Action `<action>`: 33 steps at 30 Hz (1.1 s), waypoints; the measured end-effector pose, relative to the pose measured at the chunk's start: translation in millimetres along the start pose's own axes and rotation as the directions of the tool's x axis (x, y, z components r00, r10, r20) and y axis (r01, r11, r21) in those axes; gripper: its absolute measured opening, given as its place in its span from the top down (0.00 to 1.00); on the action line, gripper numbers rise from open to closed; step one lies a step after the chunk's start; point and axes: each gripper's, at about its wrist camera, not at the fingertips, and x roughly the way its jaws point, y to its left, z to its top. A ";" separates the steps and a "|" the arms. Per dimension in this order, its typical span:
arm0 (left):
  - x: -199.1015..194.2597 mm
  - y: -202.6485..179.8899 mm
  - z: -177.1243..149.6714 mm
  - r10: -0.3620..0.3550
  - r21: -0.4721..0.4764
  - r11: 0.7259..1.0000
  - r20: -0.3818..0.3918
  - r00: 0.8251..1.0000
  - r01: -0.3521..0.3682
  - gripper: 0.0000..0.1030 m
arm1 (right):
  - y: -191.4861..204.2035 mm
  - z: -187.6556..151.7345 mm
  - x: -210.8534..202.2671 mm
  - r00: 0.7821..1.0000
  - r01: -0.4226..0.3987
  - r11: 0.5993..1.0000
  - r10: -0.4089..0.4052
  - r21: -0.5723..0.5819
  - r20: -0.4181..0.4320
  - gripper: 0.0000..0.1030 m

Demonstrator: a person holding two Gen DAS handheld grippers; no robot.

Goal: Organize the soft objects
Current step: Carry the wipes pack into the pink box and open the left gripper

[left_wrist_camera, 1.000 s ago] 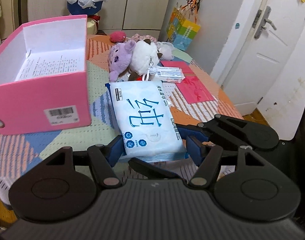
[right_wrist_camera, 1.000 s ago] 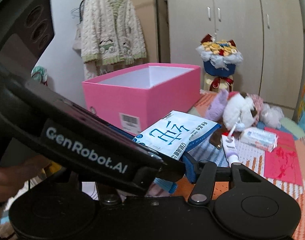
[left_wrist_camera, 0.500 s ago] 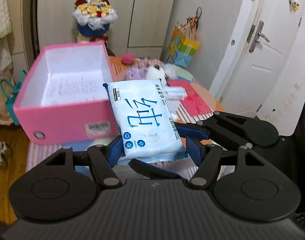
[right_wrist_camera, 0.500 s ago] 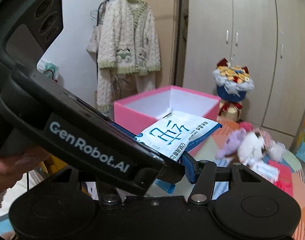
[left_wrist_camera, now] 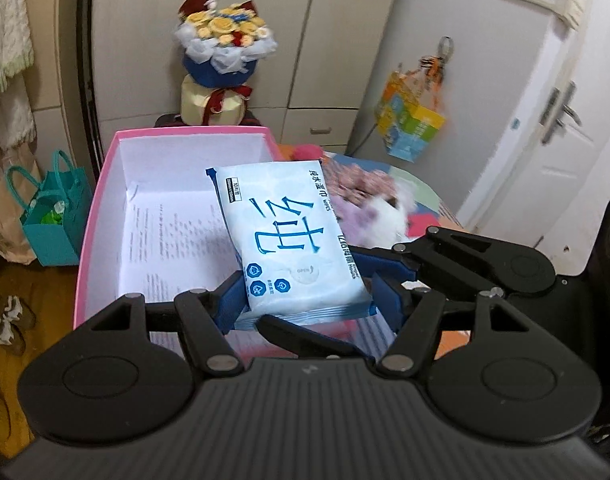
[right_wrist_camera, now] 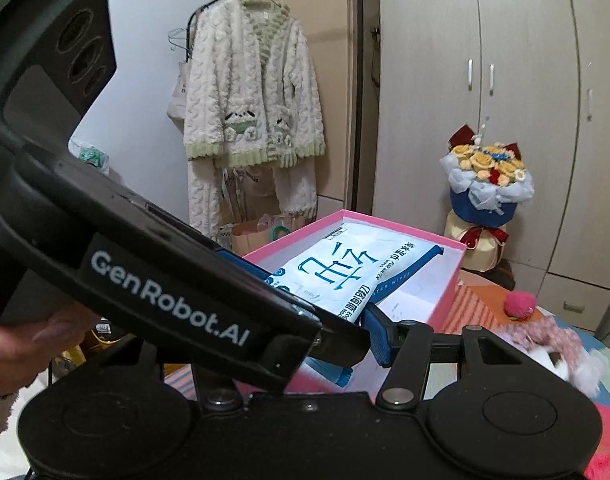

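Since a second ago the wet-wipes pack [left_wrist_camera: 293, 236], clamped at its near end by both the left gripper [left_wrist_camera: 305, 300] and the right gripper [right_wrist_camera: 337, 332] with fingers clenched on it, has been lifted off the worktop and now hangs above the open pink box [left_wrist_camera: 101, 216], so the drop looks close. Inside, the box holds only a printed sheet, leaving plenty of room. The box's right wall runs under the pack, with plush toys [left_wrist_camera: 373, 208] just beyond, so lowering should favour the left.
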 end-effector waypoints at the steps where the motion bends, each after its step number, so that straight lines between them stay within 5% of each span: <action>1: 9.1 9.7 6.8 -0.001 -0.017 1.000 -0.008 1.000 0.001 0.35 | -7.0 4.1 12.8 1.000 -0.008 1.000 0.008 0.005 -0.013 0.40; 15: 107.6 85.7 39.9 -0.043 -0.215 0.977 -0.135 0.990 0.013 0.35 | -63.6 18.7 133.8 0.971 -0.065 0.998 0.066 0.012 -0.231 0.41; 23: 127.5 93.8 47.5 -0.041 -0.217 0.976 -0.164 0.986 0.005 0.36 | -61.0 21.0 155.0 0.954 -0.033 0.996 0.005 -0.087 -0.301 0.40; 33: 109.7 86.8 46.9 0.049 -0.147 0.987 -0.141 0.989 -0.069 0.19 | -61.2 19.6 139.7 0.953 0.027 0.994 -0.058 -0.108 -0.298 0.29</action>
